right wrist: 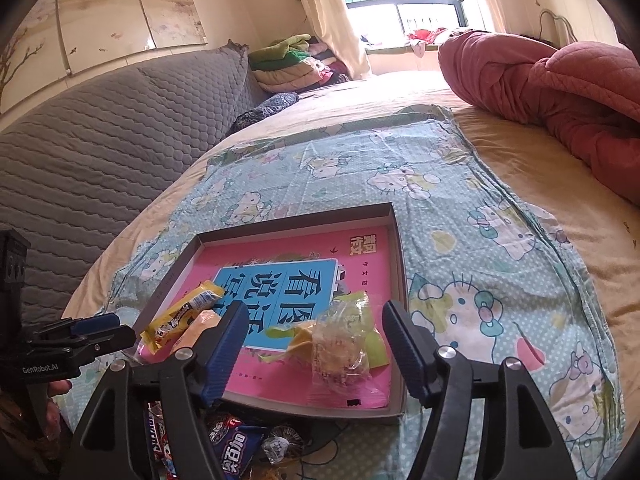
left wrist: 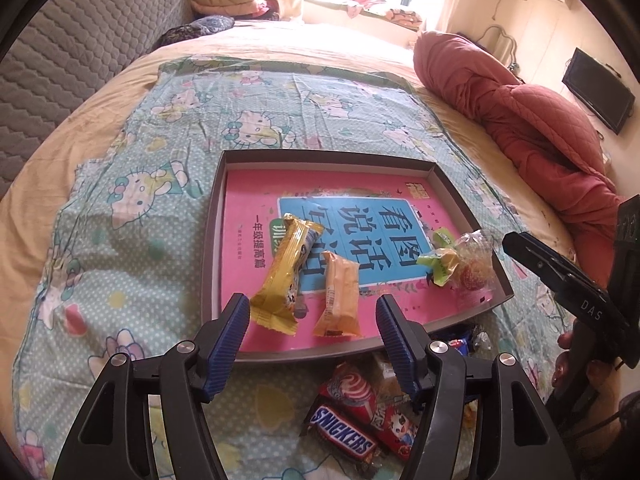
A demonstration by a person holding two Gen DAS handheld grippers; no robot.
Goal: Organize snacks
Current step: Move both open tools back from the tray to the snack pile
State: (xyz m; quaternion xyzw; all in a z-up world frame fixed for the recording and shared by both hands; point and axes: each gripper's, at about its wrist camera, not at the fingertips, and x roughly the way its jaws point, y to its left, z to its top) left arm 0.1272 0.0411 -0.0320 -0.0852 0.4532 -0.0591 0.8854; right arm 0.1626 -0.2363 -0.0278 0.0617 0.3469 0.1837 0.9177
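A shallow grey box (left wrist: 212, 240) (right wrist: 396, 248) with a pink book cover inside lies on the bed. In it are a yellow wrapped bar (left wrist: 286, 268) (right wrist: 182, 316), an orange wrapped bar (left wrist: 340, 296), a green-yellow packet (left wrist: 438, 264) (right wrist: 360, 320) and a clear bag of round sweets (left wrist: 474, 260) (right wrist: 340, 356). My left gripper (left wrist: 312, 320) hangs open over the box's near edge, nothing between its fingers. My right gripper (right wrist: 312, 340) is open just above the clear bag, with its pads apart from it. Loose snacks lie before the box: a Snickers bar (left wrist: 344, 434), a red packet (left wrist: 360, 396), a blue packet (right wrist: 236, 440).
A Hello Kitty cloth (left wrist: 132, 200) (right wrist: 480, 280) covers the bed under the box. A red quilt (left wrist: 540, 128) (right wrist: 560, 92) is bunched at the right, a grey padded headboard (right wrist: 100, 152) stands at the left, and folded blankets (right wrist: 288, 64) sit at the far end. A person's fingers (left wrist: 568, 356) hold the right gripper's handle.
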